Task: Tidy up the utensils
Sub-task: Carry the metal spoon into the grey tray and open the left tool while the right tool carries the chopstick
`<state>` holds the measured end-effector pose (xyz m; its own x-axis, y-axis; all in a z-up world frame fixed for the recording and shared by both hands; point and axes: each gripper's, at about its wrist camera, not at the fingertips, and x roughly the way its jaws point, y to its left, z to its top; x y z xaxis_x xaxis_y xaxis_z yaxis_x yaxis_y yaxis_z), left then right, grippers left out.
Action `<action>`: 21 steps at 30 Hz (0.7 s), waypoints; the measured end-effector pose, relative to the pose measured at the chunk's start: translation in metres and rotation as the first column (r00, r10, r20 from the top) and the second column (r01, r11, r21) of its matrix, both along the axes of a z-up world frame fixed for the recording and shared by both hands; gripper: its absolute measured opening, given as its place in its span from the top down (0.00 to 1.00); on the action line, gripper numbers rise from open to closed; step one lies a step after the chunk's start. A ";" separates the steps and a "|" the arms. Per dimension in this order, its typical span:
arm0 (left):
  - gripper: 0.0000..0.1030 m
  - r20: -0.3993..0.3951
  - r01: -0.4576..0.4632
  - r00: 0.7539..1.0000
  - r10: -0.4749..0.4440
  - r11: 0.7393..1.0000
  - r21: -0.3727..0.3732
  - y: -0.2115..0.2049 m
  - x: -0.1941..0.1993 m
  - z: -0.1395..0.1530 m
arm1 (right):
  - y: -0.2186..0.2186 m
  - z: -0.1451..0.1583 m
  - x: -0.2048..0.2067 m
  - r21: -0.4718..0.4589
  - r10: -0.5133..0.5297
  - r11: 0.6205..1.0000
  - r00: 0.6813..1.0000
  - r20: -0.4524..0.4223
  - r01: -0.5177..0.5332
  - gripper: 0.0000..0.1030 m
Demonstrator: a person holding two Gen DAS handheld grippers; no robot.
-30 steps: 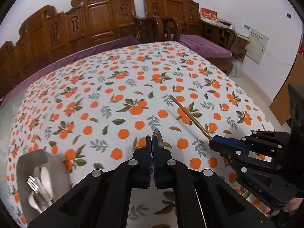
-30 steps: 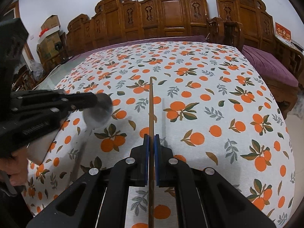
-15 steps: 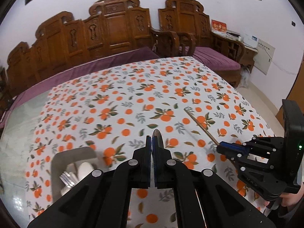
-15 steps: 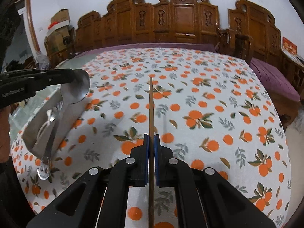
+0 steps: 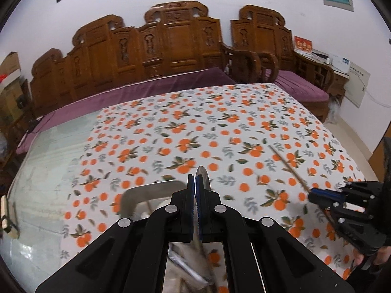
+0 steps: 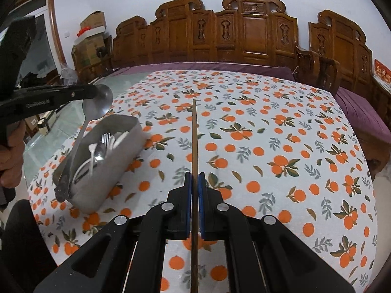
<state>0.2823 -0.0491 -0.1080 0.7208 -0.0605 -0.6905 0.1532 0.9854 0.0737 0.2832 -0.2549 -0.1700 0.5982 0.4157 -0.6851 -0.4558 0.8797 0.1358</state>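
Note:
My left gripper (image 5: pixel 194 179) is shut on the bowl of a large metal spoon (image 6: pixel 97 105). The spoon's long handle hangs down over the near end of a grey metal utensil tray (image 6: pixel 117 163). In the tray lie forks, metal spoons and white plastic spoons. Seen from the left wrist, the tray rim (image 5: pixel 146 187) sits just under the fingers. My right gripper (image 6: pixel 194 178) is shut on a brown wooden chopstick (image 6: pixel 194 134) that points straight ahead above the cloth, right of the tray. It also shows in the left wrist view as the right gripper (image 5: pixel 314 193) with the chopstick (image 5: pixel 288 168).
An orange-print tablecloth (image 6: pixel 268 146) covers most of the table, and bare glass (image 5: pixel 41 171) shows at its left side. Carved wooden benches (image 6: pixel 244 34) with purple cushions stand along the far edge. A person's hand (image 6: pixel 12 156) holds the left gripper.
Both grippers have risen and swung left. The tray has come under the left gripper, and the spoon's handle now hangs over its near end. The chopstick has stayed clamped.

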 end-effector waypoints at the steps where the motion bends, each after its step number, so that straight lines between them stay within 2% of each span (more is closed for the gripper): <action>1: 0.99 0.001 -0.007 1.000 0.007 1.000 0.002 0.005 -0.001 0.000 | 0.003 0.002 -0.002 -0.003 0.005 1.000 1.000 0.003 -0.005 0.94; 11: 0.99 -0.025 -0.055 0.998 0.056 0.998 0.033 0.048 0.003 -0.012 | 0.030 0.019 -0.015 -0.040 0.018 0.999 1.000 -0.012 -0.019 0.94; 21: 0.99 -0.082 -0.037 0.996 0.043 0.997 0.073 0.074 0.012 -0.037 | 0.067 0.045 -0.016 -0.060 0.056 0.996 0.998 -0.032 -0.058 0.94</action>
